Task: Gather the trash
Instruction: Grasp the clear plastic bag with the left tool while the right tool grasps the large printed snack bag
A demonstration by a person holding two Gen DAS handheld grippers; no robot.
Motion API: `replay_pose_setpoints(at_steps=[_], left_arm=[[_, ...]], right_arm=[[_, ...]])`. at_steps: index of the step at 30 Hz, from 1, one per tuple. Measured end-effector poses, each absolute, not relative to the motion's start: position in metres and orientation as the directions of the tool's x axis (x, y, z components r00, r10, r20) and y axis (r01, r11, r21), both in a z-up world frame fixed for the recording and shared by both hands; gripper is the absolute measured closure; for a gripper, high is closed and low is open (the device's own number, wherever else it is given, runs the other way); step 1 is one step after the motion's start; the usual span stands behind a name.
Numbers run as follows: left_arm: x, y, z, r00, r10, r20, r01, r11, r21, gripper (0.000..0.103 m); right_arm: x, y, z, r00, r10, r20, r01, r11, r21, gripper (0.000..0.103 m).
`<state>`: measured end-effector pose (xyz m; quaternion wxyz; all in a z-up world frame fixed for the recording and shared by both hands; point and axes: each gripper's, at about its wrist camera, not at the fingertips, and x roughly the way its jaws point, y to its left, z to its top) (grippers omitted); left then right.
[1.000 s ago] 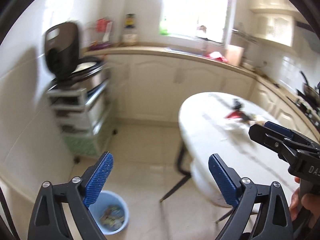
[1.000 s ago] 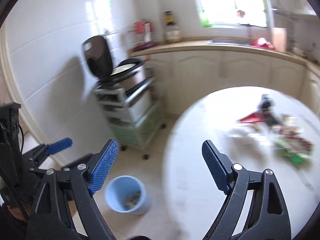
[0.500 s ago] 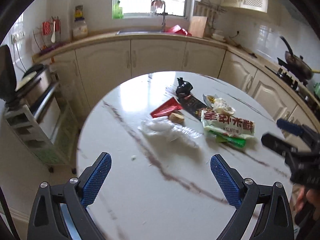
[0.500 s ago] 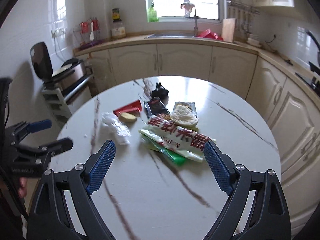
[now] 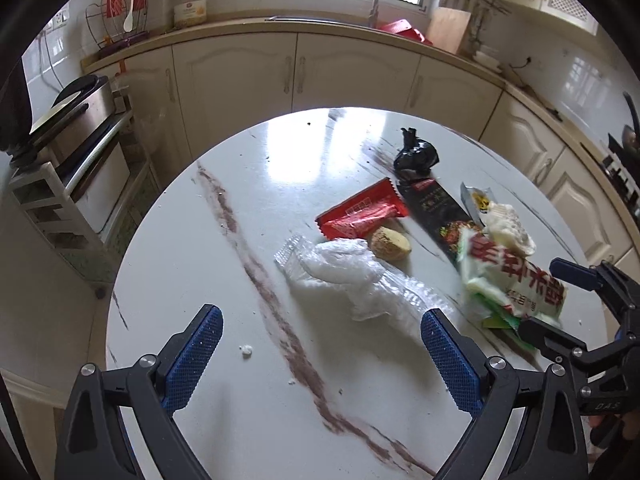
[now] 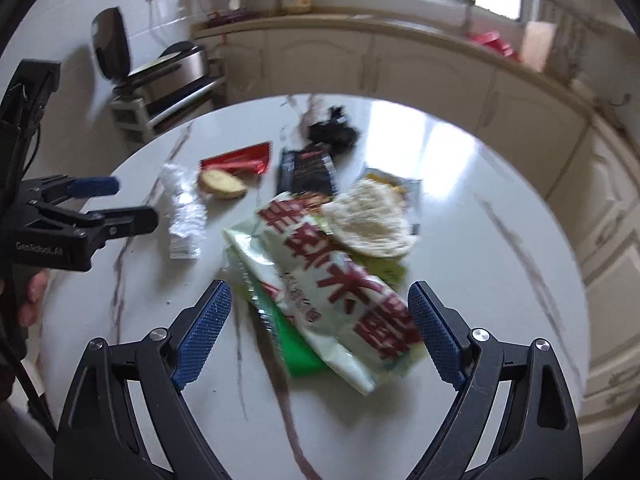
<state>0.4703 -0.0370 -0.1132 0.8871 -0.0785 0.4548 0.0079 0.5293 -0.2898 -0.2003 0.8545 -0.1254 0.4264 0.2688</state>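
A: Right wrist view: right gripper (image 6: 320, 334) spread wide, nothing pinched, hanging over the big white-and-green packet (image 6: 332, 280) on the round surface (image 6: 500, 240).

B: Left gripper (image 5: 318, 354)?

A: Spread too, empty, clear crumpled wrapper (image 5: 352, 276) just ahead of its fingers.

B: Tip for the grab?

A: Packet's flat, probably slippery. I'd come down low, straddle one edge, pinch there. Rice cracker (image 6: 370, 224) rests on its far end, may slide off.

Wrappers (image 5: 362, 213), clear plastic (image 5: 348, 276), seemingly a potato piece (image 5: 390, 244) strewn flat on the table (image 5: 208, 264).
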Motion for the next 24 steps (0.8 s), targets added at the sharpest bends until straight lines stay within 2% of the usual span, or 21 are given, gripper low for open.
replay_pose_setpoints(at_steps=[6,9,10,15,24], left_arm=[[0.471,-0.031,-0.116,0.579,-0.038,-0.814,-0.105,0.987,-0.12,0.006],[0.47,-0.028,-0.115,0.583,-0.035,-0.812,-0.111,0.986,-0.121,0.006],[0.47,-0.028,-0.114,0.584,-0.036,-0.811,-0.108,0.987,-0.121,0.006],[0.47,-0.03,-0.114,0.579,-0.035,-0.815,-0.118,0.985,-0.126,0.006],[0.497,-0.052,-0.124,0.557,0.013,-0.831,-0.135,0.988,-0.075,0.006]], right_arm=[[0.541,-0.275,-0.216,0.45,0.325,-0.832,-0.604,0.797,-0.015,0.014],[0.538,-0.274,-0.22,0.451,0.319,-0.834,-0.586,0.81,-0.007,0.023],[0.535,-0.275,-0.219,0.459,0.312,-0.832,-0.576,0.817,-0.012,0.03],[0.517,-0.281,-0.217,0.49,0.291,-0.821,-0.502,0.865,0.007,0.039],[0.495,-0.285,-0.216,0.511,0.277,-0.814,-0.402,0.914,0.059,0.041]])
